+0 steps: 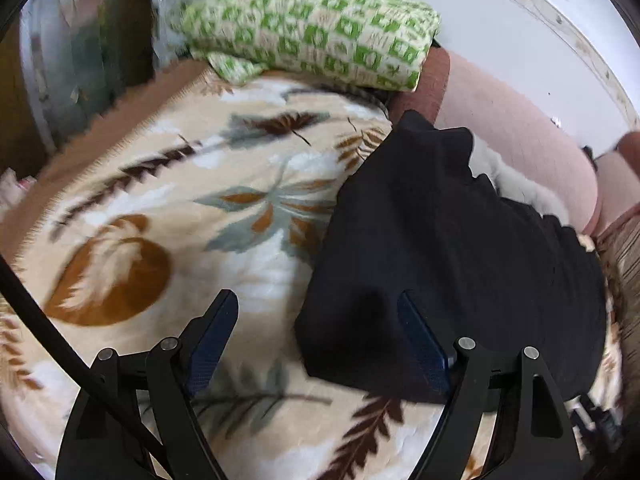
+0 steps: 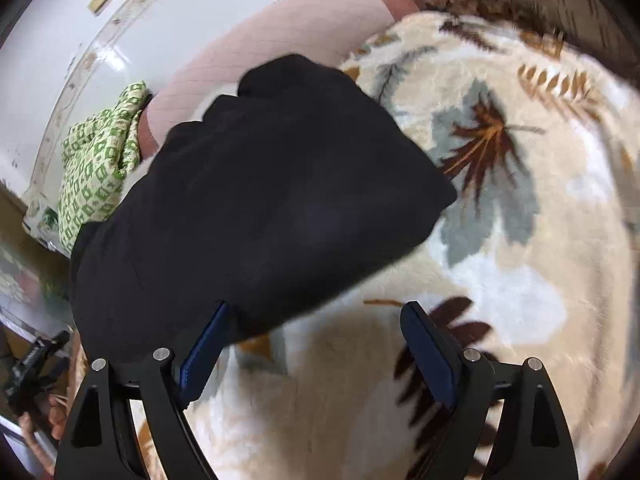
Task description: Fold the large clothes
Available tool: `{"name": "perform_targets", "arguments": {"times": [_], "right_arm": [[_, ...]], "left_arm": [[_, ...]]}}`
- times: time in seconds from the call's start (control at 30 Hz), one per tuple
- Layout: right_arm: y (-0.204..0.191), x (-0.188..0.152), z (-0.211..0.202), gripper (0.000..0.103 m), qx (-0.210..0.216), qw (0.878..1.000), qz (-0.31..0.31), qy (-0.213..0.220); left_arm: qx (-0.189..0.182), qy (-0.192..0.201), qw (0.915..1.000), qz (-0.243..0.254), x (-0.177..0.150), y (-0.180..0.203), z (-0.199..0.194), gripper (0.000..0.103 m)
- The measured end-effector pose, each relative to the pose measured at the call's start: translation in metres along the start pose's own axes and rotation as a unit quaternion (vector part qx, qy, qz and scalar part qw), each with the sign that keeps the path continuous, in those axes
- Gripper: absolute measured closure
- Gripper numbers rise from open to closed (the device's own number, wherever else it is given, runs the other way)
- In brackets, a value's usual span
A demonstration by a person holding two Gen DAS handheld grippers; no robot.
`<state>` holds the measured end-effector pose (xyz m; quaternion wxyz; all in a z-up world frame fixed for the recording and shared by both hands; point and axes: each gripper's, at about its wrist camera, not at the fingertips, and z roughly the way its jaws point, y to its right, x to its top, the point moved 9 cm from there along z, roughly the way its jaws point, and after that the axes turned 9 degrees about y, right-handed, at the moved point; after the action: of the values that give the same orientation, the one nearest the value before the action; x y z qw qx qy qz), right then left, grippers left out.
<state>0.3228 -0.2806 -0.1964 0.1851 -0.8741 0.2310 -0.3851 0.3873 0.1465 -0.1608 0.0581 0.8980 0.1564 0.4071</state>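
A black garment [image 1: 448, 248] lies folded in a thick bundle on a cream leaf-print blanket [image 1: 168, 208]. In the left wrist view my left gripper [image 1: 318, 300] is open and empty, its jaws wide apart just above the garment's near left corner. In the right wrist view the same garment [image 2: 260, 200] lies ahead and to the left on the blanket [image 2: 520, 240]. My right gripper [image 2: 316, 312] is open and empty over the garment's near edge, its left finger [image 2: 208, 344] against the cloth.
A folded green-and-white patterned cloth [image 1: 320, 28] lies at the far end of the blanket, also in the right wrist view [image 2: 100, 160]. A pink cushion [image 1: 520, 140] runs along the white wall [image 1: 520, 20]. A dark cabinet [image 1: 80, 60] stands at far left.
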Motion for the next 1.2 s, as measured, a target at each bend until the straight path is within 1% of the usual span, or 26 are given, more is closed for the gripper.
{"name": "perform_targets", "arguments": {"times": [0.1, 0.13, 0.17, 0.23, 0.3, 0.33, 0.4, 0.43, 0.47, 0.5, 0.53, 0.57, 0.6, 0.63, 0.67, 0.73, 0.77, 0.8, 0.83, 0.9, 0.97, 1.03, 1.1, 1.2], "right_arm": [[-0.002, 0.004, 0.017, 0.013, 0.025, 0.999, 0.024, -0.019], [-0.005, 0.006, 0.022, 0.011, 0.036, 0.999, 0.031, -0.019], [-0.009, 0.010, 0.026, 0.011, 0.047, 0.998, 0.034, -0.018], [-0.016, 0.015, 0.034, 0.006, 0.060, 0.997, 0.034, -0.017], [-0.020, 0.019, 0.044, 0.002, 0.071, 0.996, 0.040, -0.019], [-0.021, 0.020, 0.050, 0.000, 0.080, 0.995, 0.046, -0.023], [-0.022, 0.025, 0.059, 0.000, 0.097, 0.994, 0.054, -0.024], [-0.023, 0.027, 0.061, 0.000, 0.104, 0.993, 0.058, -0.023], [-0.022, 0.030, 0.064, 0.000, 0.110, 0.991, 0.070, -0.021], [-0.021, 0.032, 0.066, 0.000, 0.113, 0.990, 0.083, -0.024], [-0.021, 0.033, 0.066, 0.005, 0.113, 0.989, 0.088, -0.023], [-0.022, 0.034, 0.064, 0.019, 0.113, 0.989, 0.090, -0.021], [-0.024, 0.035, 0.061, 0.026, 0.115, 0.989, 0.092, -0.019], [-0.027, 0.038, 0.055, 0.039, 0.118, 0.989, 0.092, -0.018], [-0.029, 0.041, 0.049, 0.049, 0.122, 0.988, 0.090, -0.015], [-0.037, 0.050, 0.032, 0.057, 0.139, 0.986, 0.091, -0.003], [-0.040, 0.054, 0.025, 0.059, 0.147, 0.985, 0.092, 0.004], [-0.046, 0.058, 0.013, 0.059, 0.157, 0.983, 0.089, 0.013], [-0.051, 0.060, 0.004, 0.060, 0.163, 0.983, 0.085, 0.018], [-0.061, 0.058, -0.007, 0.060, 0.172, 0.982, 0.071, 0.020], [-0.067, 0.046, -0.018, 0.060, 0.168, 0.985, 0.045, 0.017], [-0.065, 0.030, -0.021, 0.060, 0.158, 0.987, 0.031, -0.001], [-0.054, 0.012, -0.019, 0.061, 0.143, 0.989, 0.032, -0.022], [-0.040, 0.007, -0.009, 0.061, 0.136, 0.989, 0.050, -0.040]], "left_arm": [[-0.054, -0.030, 0.9979, -0.018, 0.000, 0.007, 0.025, 0.022], [-0.079, -0.041, 0.9957, -0.029, -0.001, 0.011, 0.034, 0.021], [-0.092, -0.045, 0.9941, -0.035, -0.001, 0.015, 0.038, 0.021], [-0.131, -0.058, 0.9882, -0.054, -0.001, 0.022, 0.048, 0.016], [-0.172, -0.076, 0.9790, -0.080, -0.004, 0.028, 0.058, 0.011], [-0.193, -0.089, 0.9720, -0.101, -0.007, 0.030, 0.067, 0.010], [-0.214, -0.103, 0.9622, -0.133, -0.013, 0.029, 0.077, 0.007], [-0.220, -0.111, 0.9559, -0.160, -0.018, 0.029, 0.083, 0.006], [-0.217, -0.108, 0.9554, -0.169, -0.017, 0.028, 0.085, 0.006], [-0.204, -0.102, 0.9588, -0.169, -0.016, 0.031, 0.081, 0.008], [-0.187, -0.099, 0.9641, -0.160, -0.015, 0.034, 0.075, 0.019], [-0.170, -0.095, 0.9700, -0.146, -0.013, 0.039, 0.068, 0.025], [-0.158, -0.089, 0.9751, -0.128, -0.011, 0.042, 0.061, 0.040], [-0.143, -0.078, 0.9810, -0.106, -0.007, 0.048, 0.048, 0.055], [-0.137, -0.075, 0.9828, -0.099, -0.005, 0.049, 0.042, 0.059], [-0.142, -0.062, 0.9835, -0.095, 0.002, 0.054, 0.017, 0.072], [-0.147, -0.057, 0.9829, -0.095, 0.005, 0.055, 0.009, 0.075], [-0.163, -0.051, 0.9809, -0.093, 0.008, 0.057, -0.006, 0.080], [-0.172, -0.042, 0.9803, -0.088, 0.010, 0.057, -0.021, 0.080], [-0.163, -0.036, 0.9830, -0.075, 0.008, 0.051, -0.033, 0.080], [-0.150, -0.050, 0.9846, -0.074, -0.002, 0.042, -0.031, 0.080], [-0.139, -0.067, 0.9853, -0.073, -0.013, 0.034, -0.024, 0.079], [-0.132, -0.074, 0.9868, -0.059, -0.022, 0.032, -0.019, 0.079], [-0.122, -0.079, 0.9885, -0.041, -0.034, 0.028, -0.021, 0.077]]}}
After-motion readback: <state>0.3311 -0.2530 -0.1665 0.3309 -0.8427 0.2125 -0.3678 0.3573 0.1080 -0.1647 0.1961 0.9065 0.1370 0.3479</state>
